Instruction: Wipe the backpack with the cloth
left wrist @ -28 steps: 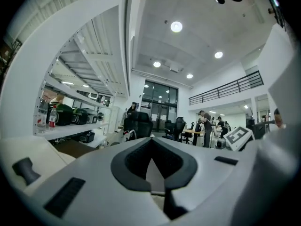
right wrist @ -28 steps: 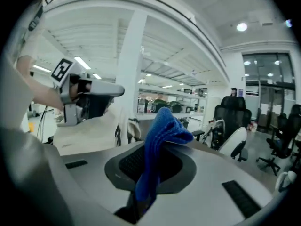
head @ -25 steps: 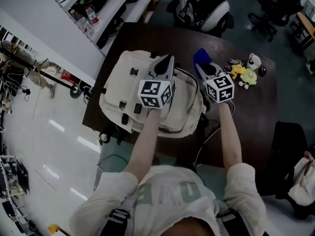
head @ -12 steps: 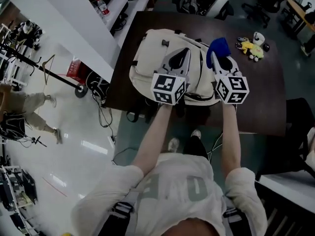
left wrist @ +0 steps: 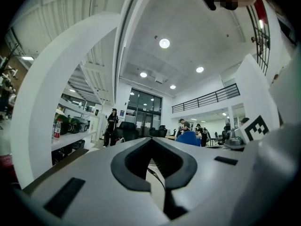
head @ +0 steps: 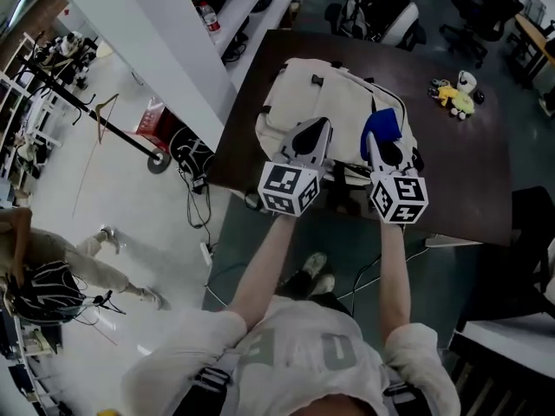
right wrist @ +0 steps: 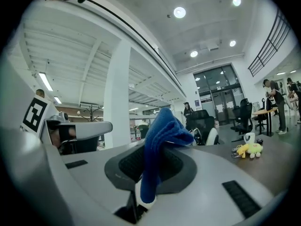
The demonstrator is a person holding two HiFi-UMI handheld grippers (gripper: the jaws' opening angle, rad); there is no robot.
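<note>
Left tongs (head: 321, 126), right tongs (head: 375, 146) closed

We're in a big open-plan office hall. Black swivel office chairs (head: 486, 7) crowd a dark brown wooden table (head: 468, 172), and a long white shelf (head: 251, 7) runs along a glossy white floor (head: 113, 206). Overhead, round recessed ceiling lights (left wrist: 164, 43) sit in a high white ceiling. A black-railed upper gallery (left wrist: 207, 100) crosses the back wall above tall glass entrance doors (left wrist: 143, 112), and people stand at a desk (right wrist: 275, 100) further off.
</note>
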